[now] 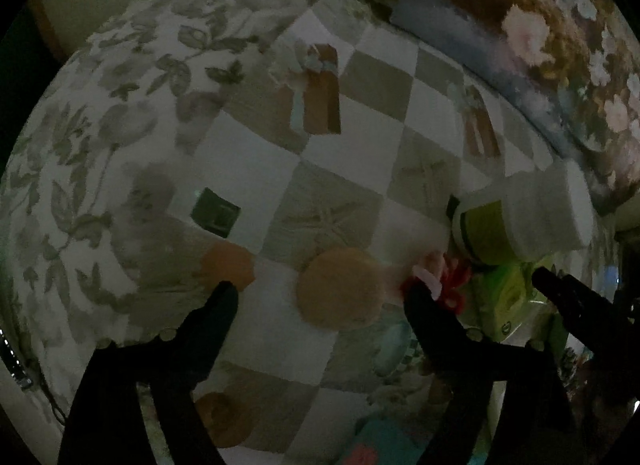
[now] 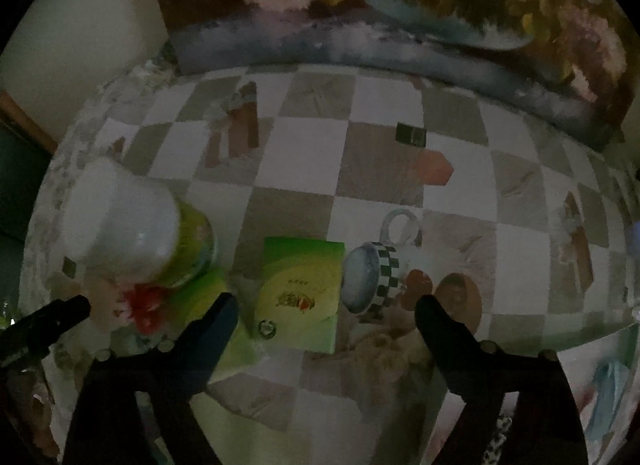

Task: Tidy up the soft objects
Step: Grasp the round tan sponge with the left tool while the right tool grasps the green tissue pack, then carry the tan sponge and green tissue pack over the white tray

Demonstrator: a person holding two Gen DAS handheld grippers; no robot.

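Left wrist view looks down on a checked cloth [image 1: 248, 169] spread over a flowered cover [image 1: 100, 113]. The left gripper [image 1: 320, 297] hangs spread wide with nothing between its fingers; a round tan pad [image 1: 338, 289] lies on the cloth in the gap, apart from both fingers. A smaller orange pad [image 1: 228, 267] lies just past the tip of the finger on the picture's left. A red and pink soft tuft [image 1: 440, 277] lies at the tip of the other finger; whether they touch cannot be told in the dim light. Beyond it stands a white and green tub [image 1: 520, 221], with green packs [image 1: 508, 301] below it.

In the right wrist view the right gripper [image 2: 326, 307] is likewise released and empty. A green pack [image 2: 300, 293] and a checked mug [image 2: 370, 273], lying on its side, show between its fingers. The tub [image 2: 132, 229] stands to the left, the tuft [image 2: 144, 305] at its base. A small salmon pad [image 2: 434, 167] lies farther off on the cloth, near a dark square [image 2: 410, 133]. A flower painting [image 2: 400, 5] leans behind the cloth
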